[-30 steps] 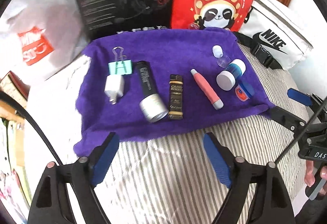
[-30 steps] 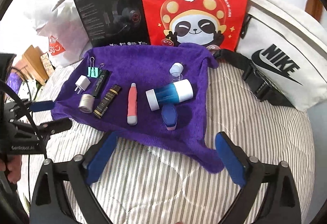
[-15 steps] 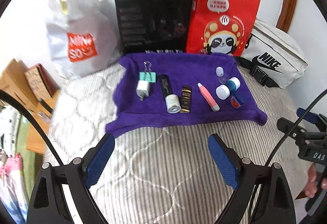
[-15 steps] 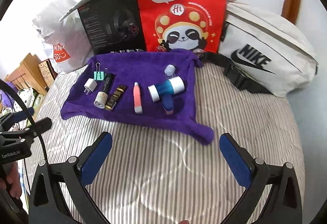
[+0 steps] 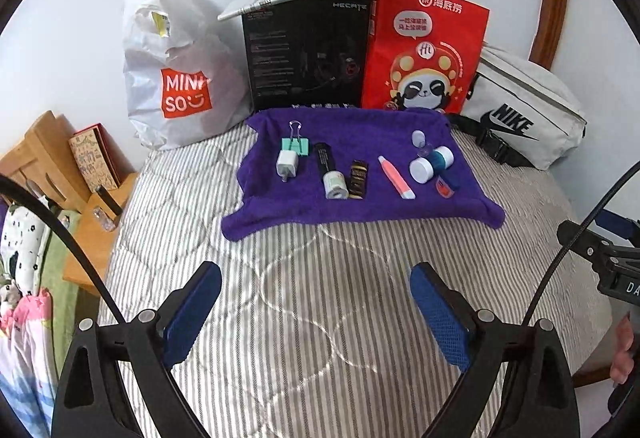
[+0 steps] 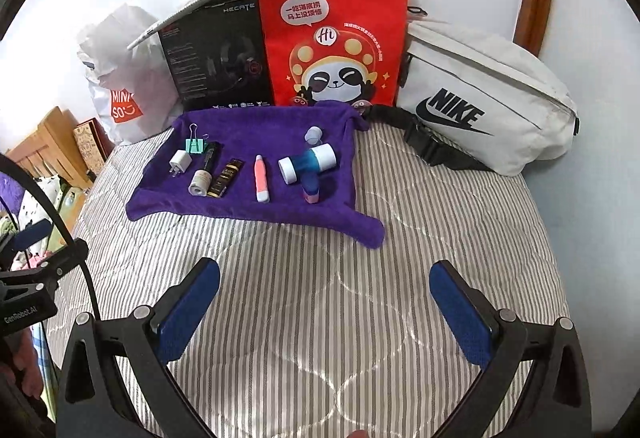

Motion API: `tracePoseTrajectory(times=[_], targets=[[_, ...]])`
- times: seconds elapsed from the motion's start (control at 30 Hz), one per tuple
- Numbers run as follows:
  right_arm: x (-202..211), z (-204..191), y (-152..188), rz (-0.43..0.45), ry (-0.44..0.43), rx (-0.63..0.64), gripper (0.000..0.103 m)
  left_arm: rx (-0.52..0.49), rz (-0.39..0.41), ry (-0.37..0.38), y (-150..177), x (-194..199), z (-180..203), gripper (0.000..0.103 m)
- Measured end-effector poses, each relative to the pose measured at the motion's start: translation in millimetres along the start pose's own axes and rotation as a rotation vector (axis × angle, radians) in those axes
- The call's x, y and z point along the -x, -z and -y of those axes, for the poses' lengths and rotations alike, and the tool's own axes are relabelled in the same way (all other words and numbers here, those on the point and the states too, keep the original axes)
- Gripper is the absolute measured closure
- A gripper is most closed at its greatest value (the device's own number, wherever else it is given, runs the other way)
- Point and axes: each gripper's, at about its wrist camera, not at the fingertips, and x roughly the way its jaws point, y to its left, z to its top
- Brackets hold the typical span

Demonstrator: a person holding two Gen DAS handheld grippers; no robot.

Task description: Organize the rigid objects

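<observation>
A purple towel [image 5: 280, 210] [image 6: 248, 126] lies on the striped bed. On it, in a row from left: a green binder clip [image 5: 295, 145] [image 6: 195, 144], a white charger plug [image 5: 287, 165] [image 6: 179, 162], a black tube with a silver cap [image 5: 330, 170] [image 6: 205, 168], a black-and-gold stick [image 5: 358, 179] [image 6: 226, 177], a pink pen-shaped tube [image 5: 395, 176] [image 6: 261, 178], a blue bottle with white caps [image 5: 431, 164] [image 6: 308, 162], a small lavender cap [image 5: 418, 137] [image 6: 313, 135] and a blue-and-red item [image 5: 447, 185] [image 6: 311, 190]. My left gripper [image 5: 316, 312] and right gripper [image 6: 325, 312] are open and empty, held well back over the bed.
Behind the towel stand a white Miniso bag [image 5: 176, 78], a black box [image 5: 308, 50] [image 6: 216, 66], a red panda bag [image 5: 424, 50] [image 6: 336, 42] and a white Nike pouch [image 5: 524, 114] [image 6: 480, 102]. Wooden furniture [image 5: 44, 158] is off the bed's left edge.
Both grippers have pulled back and up from the towel, so the whole scene looks smaller and farther. The objects on the towel have not moved.
</observation>
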Motion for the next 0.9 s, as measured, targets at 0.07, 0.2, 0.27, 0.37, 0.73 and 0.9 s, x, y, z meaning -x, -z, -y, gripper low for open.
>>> tracePoseTrajectory(times=[0.07, 0.2, 0.27, 0.37, 0.73, 0.9], targets=[[2, 1, 2, -0.001, 0.002, -0.004, 0.000, -0.002, 0.004, -0.003, 3, 2, 2, 0.007], [4, 2, 7, -0.008, 0.006, 0.003, 0.000, -0.001, 0.005, -0.006, 7, 6, 4, 0.007], [5, 2, 8, -0.009, 0.008, 0.004, 0.000, 0.003, 0.005, -0.006, 8, 7, 4, 0.007], [6, 3, 10, -0.009, 0.012, 0.006, 0.000, 0.018, -0.004, -0.001, 10, 7, 2, 0.007], [8, 2, 15, -0.011, 0.005, 0.006, 0.000, 0.015, -0.014, 0.002, 12, 7, 2, 0.007], [9, 2, 17, -0.014, 0.007, 0.010, 0.000, 0.009, -0.015, -0.003, 12, 8, 4, 0.007]])
